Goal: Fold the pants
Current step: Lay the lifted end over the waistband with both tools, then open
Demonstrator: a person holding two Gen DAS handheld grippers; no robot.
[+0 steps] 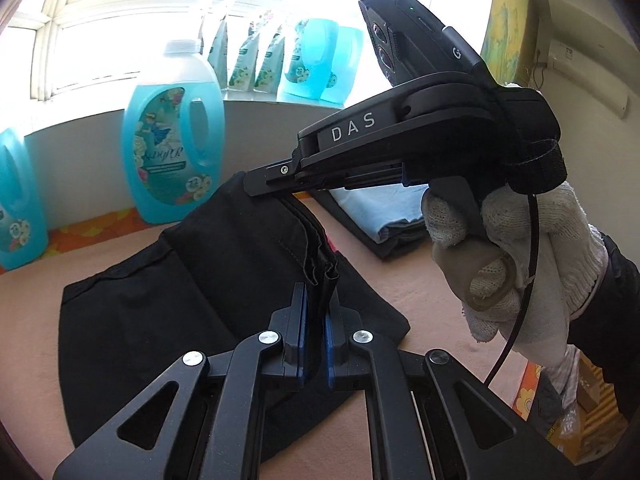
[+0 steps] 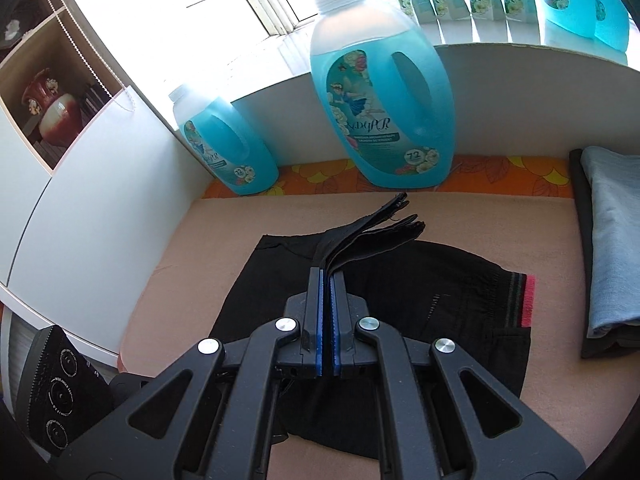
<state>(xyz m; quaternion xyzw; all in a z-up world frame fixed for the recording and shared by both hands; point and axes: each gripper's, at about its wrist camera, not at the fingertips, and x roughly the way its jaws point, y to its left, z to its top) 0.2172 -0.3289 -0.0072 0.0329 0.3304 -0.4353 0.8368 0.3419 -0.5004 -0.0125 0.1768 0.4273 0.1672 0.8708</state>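
Black pants (image 1: 168, 300) lie partly folded on a peach-coloured surface (image 1: 36, 300). My left gripper (image 1: 316, 300) is shut on a bunched black edge of the pants, which rises from its blue pads. The right gripper (image 1: 256, 180), held by a hand in a white knit glove (image 1: 500, 240), crosses the left wrist view and pinches the same edge farther back. In the right wrist view my right gripper (image 2: 327, 276) is shut on layered black fabric that sticks out past its tips. Below it the pants (image 2: 440, 300) spread out, with a pink-trimmed waistband (image 2: 528, 300) at the right.
Large blue detergent bottles (image 2: 384, 108) (image 2: 228, 148) stand along the back wall on an orange flowered strip (image 2: 500, 176). Folded light-blue and dark clothes (image 2: 608, 240) are stacked at the right. A white cabinet (image 2: 72, 200) holding a vase (image 2: 52, 108) borders the left. Pouches and more bottles line the windowsill (image 1: 256, 60).
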